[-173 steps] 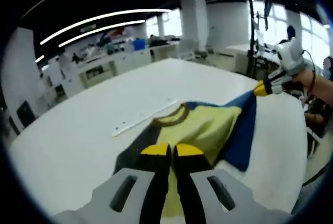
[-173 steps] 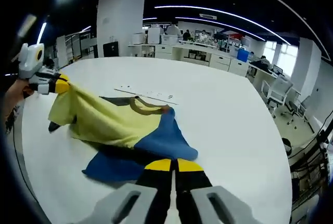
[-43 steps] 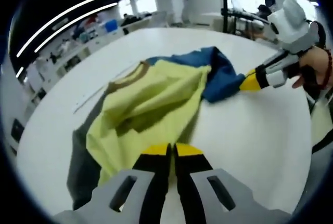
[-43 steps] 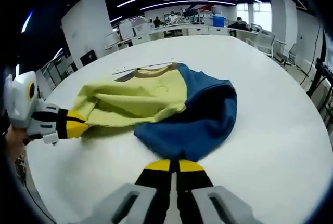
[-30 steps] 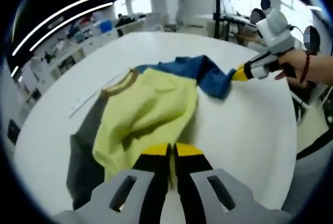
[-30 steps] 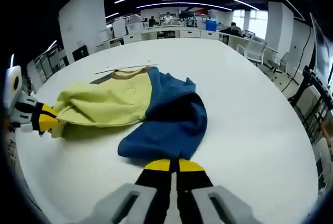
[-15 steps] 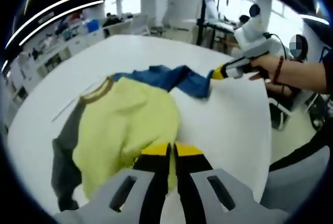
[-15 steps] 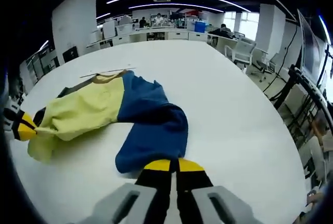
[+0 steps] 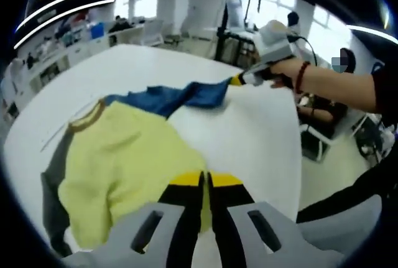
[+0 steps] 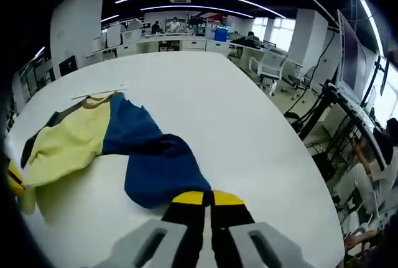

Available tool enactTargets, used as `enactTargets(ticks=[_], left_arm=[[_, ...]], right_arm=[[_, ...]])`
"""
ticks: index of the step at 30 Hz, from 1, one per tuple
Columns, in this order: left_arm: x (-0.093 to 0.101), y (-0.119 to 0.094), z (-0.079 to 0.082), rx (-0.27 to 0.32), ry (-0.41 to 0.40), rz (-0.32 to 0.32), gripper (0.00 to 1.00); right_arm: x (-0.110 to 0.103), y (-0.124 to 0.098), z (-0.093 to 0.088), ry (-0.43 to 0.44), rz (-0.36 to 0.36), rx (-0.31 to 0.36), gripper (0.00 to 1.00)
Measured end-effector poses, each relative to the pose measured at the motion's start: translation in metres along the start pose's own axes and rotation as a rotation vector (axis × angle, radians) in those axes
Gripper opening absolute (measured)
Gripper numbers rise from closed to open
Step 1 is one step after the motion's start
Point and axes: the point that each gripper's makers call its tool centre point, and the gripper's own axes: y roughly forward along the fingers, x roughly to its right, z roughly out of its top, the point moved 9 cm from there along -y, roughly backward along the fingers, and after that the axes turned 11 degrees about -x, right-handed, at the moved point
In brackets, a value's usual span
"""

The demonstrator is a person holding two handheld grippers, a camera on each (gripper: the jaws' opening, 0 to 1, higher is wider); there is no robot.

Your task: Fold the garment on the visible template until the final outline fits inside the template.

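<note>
A garment with a yellow body (image 9: 124, 162), a blue part (image 9: 180, 94), a dark grey sleeve (image 9: 53, 175) and a brown collar (image 9: 87, 119) lies stretched out on the white table (image 9: 249, 137). My left gripper (image 9: 205, 181) is shut on the yellow hem. In the same view my right gripper (image 9: 239, 80), held by a hand (image 9: 283, 72), is shut on the tip of the blue part. In the right gripper view my right gripper (image 10: 207, 198) pinches the blue cloth (image 10: 155, 165), and the yellow cloth (image 10: 68, 143) runs to the left gripper (image 10: 12, 184) at the far left edge.
A thin pale strip (image 10: 99, 94) lies on the table just beyond the collar. Office chairs (image 10: 270, 66) and desks (image 10: 180, 44) stand past the table's far edge. A seated person (image 10: 373, 156) is at the right. A black stand (image 9: 221, 32) rises behind the table.
Both grippers have drawn apart and back while holding the cloth, so the bunched garment has been pulled out longer and flatter. The blue part now trails as a narrow strip.
</note>
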Motion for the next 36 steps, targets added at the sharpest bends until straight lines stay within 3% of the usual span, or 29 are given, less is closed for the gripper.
enactTargets(ticks=[8, 20, 25, 27, 28, 30, 36], left_arm=[[0.013, 0.006, 0.016, 0.011, 0.005, -0.037, 0.00], [0.032, 0.013, 0.049, 0.052, -0.077, -0.107, 0.00], [0.040, 0.022, 0.058, 0.042, -0.080, -0.109, 0.00], [0.041, 0.027, 0.057, 0.028, -0.086, -0.112, 0.01], [0.041, 0.029, 0.055, 0.025, -0.084, -0.112, 0.00], [0.041, 0.030, 0.052, 0.021, -0.109, -0.128, 0.00], [0.039, 0.034, 0.046, 0.012, -0.085, -0.120, 0.01]], right_arm=[[0.025, -0.002, 0.012, 0.026, -0.030, 0.022, 0.00], [0.048, -0.006, 0.032, -0.014, -0.077, 0.052, 0.00], [0.045, -0.012, 0.031, -0.036, -0.085, 0.077, 0.00], [0.037, -0.018, 0.036, -0.119, -0.073, 0.185, 0.00], [0.034, -0.021, 0.035, -0.158, -0.071, 0.198, 0.00], [0.026, -0.024, 0.026, -0.203, -0.070, 0.156, 0.00], [0.007, -0.020, 0.001, -0.171, 0.022, 0.105, 0.00]])
